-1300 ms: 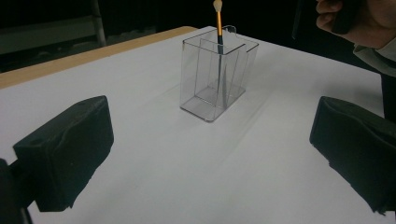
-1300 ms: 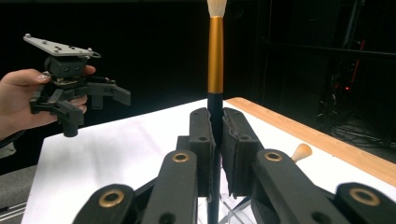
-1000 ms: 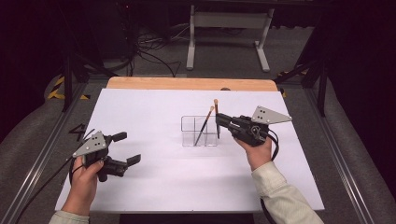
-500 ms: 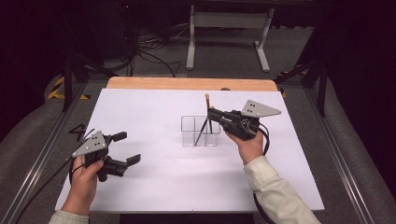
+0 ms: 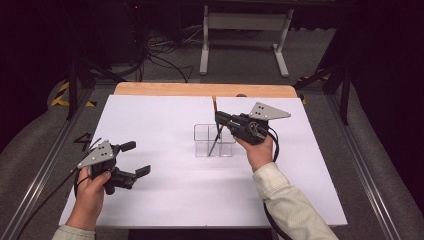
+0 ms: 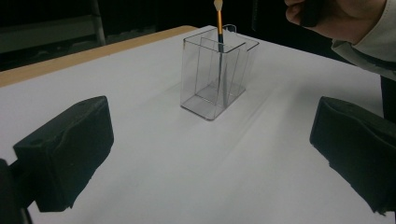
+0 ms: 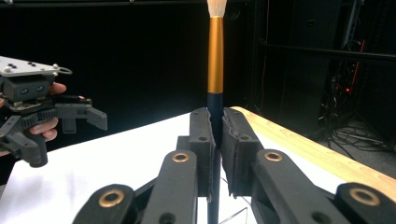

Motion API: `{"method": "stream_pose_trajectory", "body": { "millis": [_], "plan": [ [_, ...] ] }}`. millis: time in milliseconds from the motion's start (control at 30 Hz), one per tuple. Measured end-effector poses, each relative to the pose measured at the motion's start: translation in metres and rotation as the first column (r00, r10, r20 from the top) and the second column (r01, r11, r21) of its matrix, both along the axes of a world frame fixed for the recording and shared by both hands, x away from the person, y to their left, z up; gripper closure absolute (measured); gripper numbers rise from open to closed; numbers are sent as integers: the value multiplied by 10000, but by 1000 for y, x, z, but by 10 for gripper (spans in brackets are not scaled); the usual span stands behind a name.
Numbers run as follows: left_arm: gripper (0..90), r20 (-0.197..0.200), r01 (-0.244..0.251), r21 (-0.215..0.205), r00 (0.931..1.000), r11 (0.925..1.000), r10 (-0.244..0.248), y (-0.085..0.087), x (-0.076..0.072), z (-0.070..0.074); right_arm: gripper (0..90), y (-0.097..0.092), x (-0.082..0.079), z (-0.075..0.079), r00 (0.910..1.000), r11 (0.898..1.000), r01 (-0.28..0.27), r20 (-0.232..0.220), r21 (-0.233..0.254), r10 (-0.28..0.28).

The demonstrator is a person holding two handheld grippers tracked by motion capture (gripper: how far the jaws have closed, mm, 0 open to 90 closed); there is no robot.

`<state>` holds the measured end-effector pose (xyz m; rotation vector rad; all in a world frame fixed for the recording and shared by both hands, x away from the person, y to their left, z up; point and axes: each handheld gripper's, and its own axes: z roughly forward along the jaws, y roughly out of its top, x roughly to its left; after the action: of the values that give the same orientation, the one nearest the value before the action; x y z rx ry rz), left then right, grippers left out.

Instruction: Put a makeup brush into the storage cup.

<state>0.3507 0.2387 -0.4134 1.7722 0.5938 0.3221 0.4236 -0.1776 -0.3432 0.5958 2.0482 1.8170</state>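
Gripping the paintbrush [image 7: 215, 70] on its dark lower handle, your right gripper [image 5: 220, 119] has both pads clamped tight against it, as the right gripper view shows plainly. From that view the brush stands upright, its gold ferrule and pale bristle tuft above the jaws; the very tip of the tuft is cut off by the top edge, and the handle below the pads vanishes behind the gripper's own linkage. In the high view the brush is only a thin dark line slanting down into the clear holder [image 5: 214, 141], which sits on the white sheet [image 5: 165, 195] near the table's middle. Its lower end lies within the holder, but you cannot tell from any picture whether it touches the bottom. The holder's walls are transparent, and its inner dividers are faint; the high view suggests 4 cells, yet which one takes the brush is hard to make out. Your left gripper [image 5: 136, 159] rests well apart at the sheet's left, jaws spread wide with nothing between them. In the left gripper view your right hand [image 6: 341, 18] is cropped at the top corner and its gripper is barely visible.
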Motion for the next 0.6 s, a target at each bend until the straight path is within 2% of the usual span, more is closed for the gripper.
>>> {"method": "stream_pose_trajectory", "body": {
  "millis": [433, 600],
  "plan": [
    [6, -52, 14, -30, 10000, 10000, -14, 0, 0, -1, 835, 8, 13, -6, 9994, 9991, 339, 60, -265, -338],
    [6, -61, 11, -11, 10000, 10000, -11, 0, 0, -1, 834, 10, 16, -10, 9994, 9993, 342, 78, -176, -341]
  ]
}}
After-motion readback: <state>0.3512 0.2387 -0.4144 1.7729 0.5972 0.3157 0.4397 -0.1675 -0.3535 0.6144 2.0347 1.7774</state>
